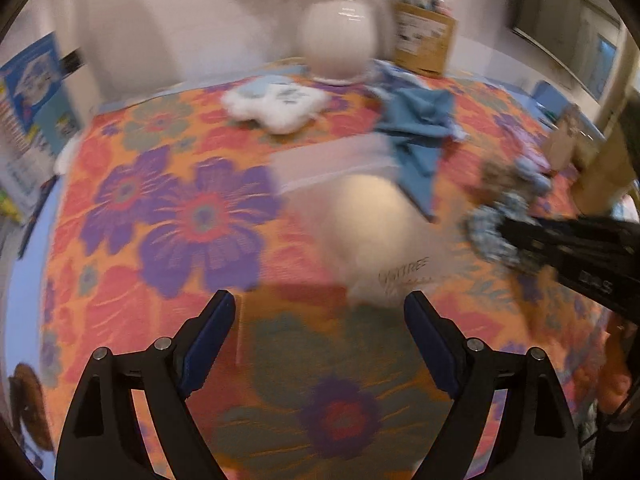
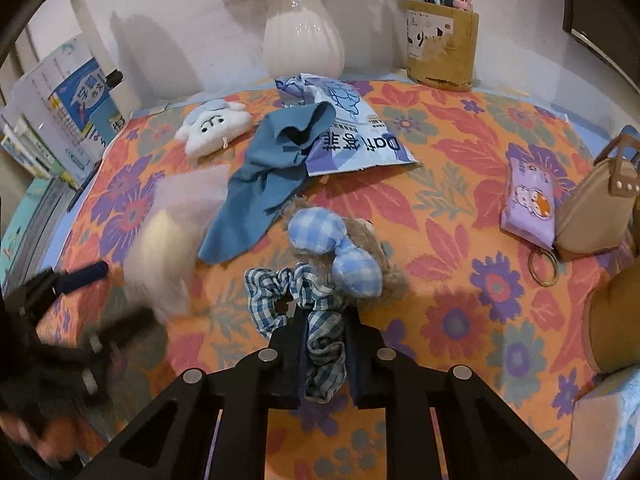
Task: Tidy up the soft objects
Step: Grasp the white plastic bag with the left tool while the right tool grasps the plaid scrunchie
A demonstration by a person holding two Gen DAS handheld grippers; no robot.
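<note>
A crumpled blue-and-white checked scrunchie (image 2: 316,320) is being pinched between the closed jaws of the right hand-held gripper (image 2: 326,344), just in front of a fuzzy brown plush toy (image 2: 384,268) with a padded gingham bow, on the desk's woven floral cloth (image 2: 452,168). The left hand-held gripper (image 1: 320,332) is being held with jaws apart and empty near a blurred, seemingly translucent bag (image 1: 360,216). A limp blue cloth (image 2: 260,188) is lying beyond.
</note>
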